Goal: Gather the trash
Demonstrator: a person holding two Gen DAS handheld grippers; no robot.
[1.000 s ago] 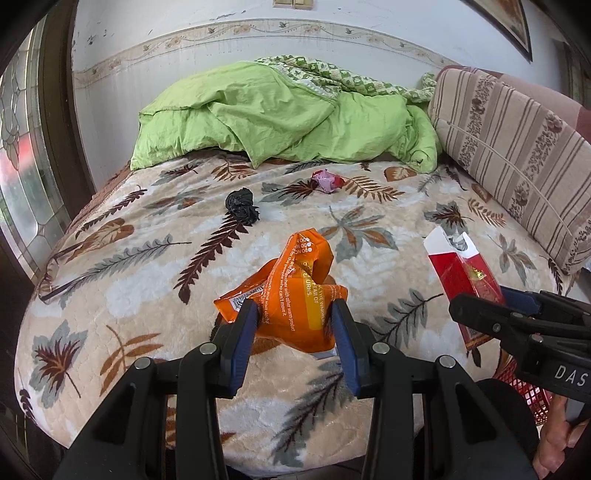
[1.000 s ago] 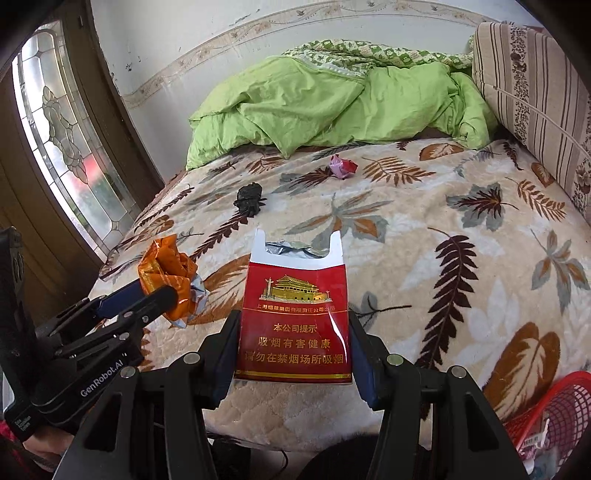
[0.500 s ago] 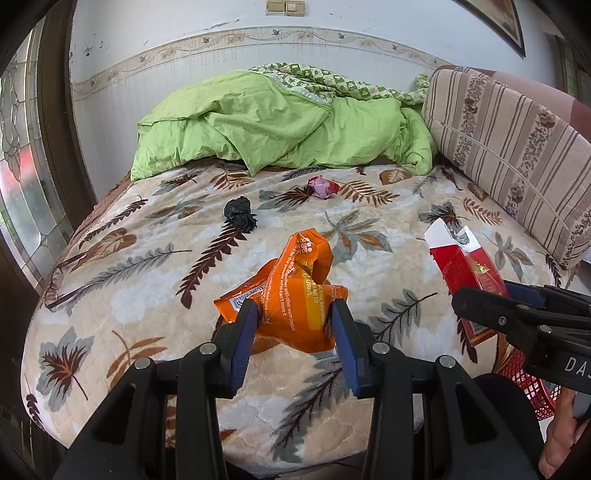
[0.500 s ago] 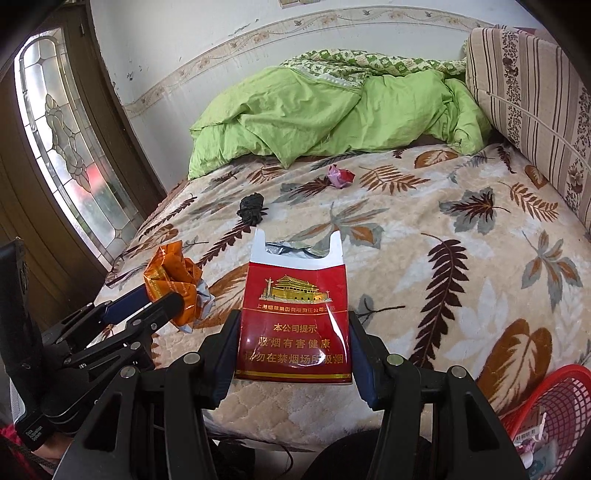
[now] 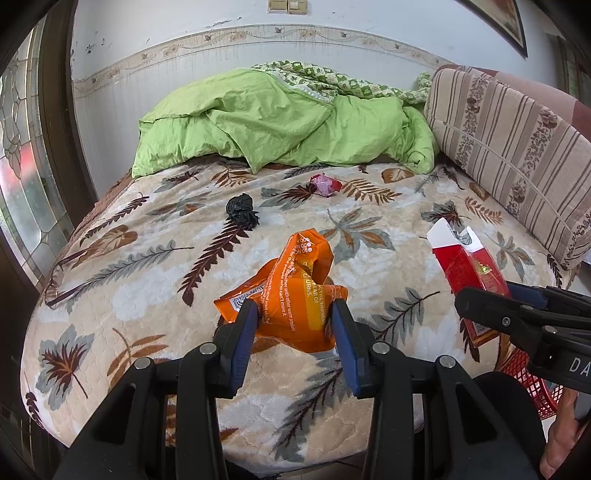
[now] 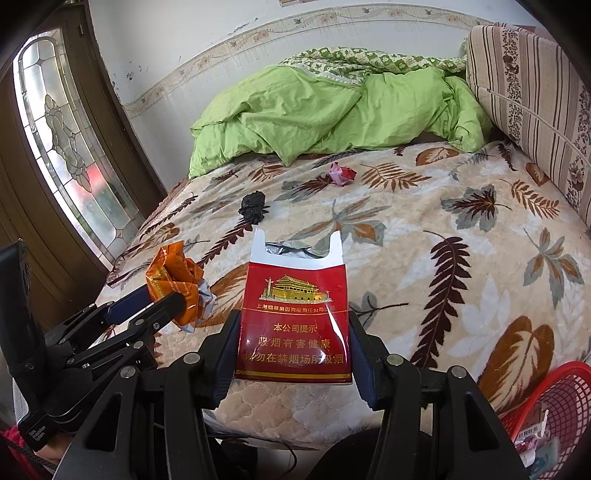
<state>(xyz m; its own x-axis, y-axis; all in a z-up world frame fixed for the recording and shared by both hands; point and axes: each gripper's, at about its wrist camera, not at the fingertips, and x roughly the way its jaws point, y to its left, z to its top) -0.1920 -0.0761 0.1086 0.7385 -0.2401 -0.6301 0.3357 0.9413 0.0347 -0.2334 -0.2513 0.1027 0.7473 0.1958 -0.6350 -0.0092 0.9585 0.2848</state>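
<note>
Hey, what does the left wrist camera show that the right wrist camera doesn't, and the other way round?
Only the left wrist view shows the wall switch plate and a picture frame corner. Only the right wrist view shows the printed front of the red cigarette pack in the right gripper, plus litter inside the red mesh basket. Both show the crumpled orange wrapper in the left gripper, the black wad and the pink wrapper.

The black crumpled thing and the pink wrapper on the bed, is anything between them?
Nothing: in both wrist views only bare leaf-print blanket lies between the black wad and the pink wrapper.
</note>
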